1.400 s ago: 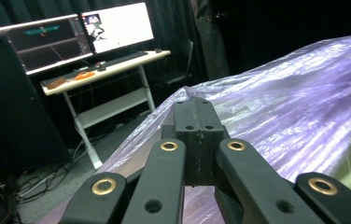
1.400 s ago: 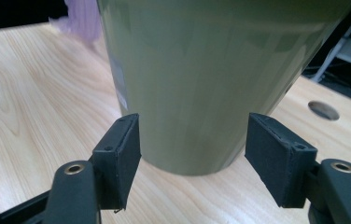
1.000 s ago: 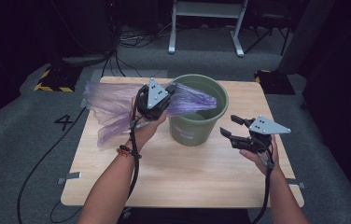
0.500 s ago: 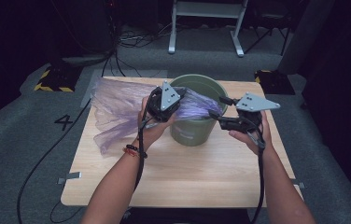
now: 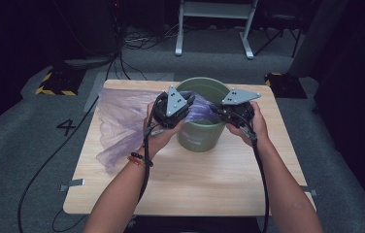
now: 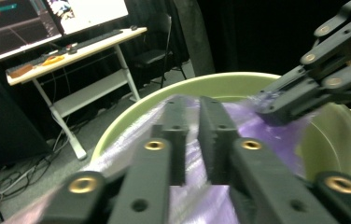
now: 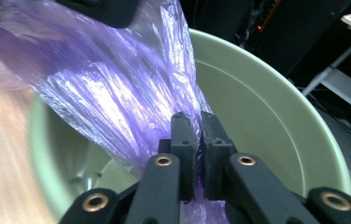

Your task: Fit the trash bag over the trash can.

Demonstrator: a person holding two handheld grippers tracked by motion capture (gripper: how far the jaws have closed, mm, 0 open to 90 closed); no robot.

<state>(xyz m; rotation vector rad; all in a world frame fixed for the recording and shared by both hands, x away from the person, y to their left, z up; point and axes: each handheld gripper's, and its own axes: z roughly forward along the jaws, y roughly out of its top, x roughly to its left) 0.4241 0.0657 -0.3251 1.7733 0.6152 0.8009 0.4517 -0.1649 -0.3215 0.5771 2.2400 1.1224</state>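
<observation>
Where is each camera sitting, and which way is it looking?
High view: above the person's side, looking forward and down on the table; both forearms, the left gripper and the right gripper show over the green bucket.
Left gripper view: rides the left gripper, looking along its jaws across the bucket's rim; the other gripper shows at upper right.
Right gripper view: rides the right gripper, looking down into the bucket, jaws pinching the purple bag.
All three share bucket and bag.
</observation>
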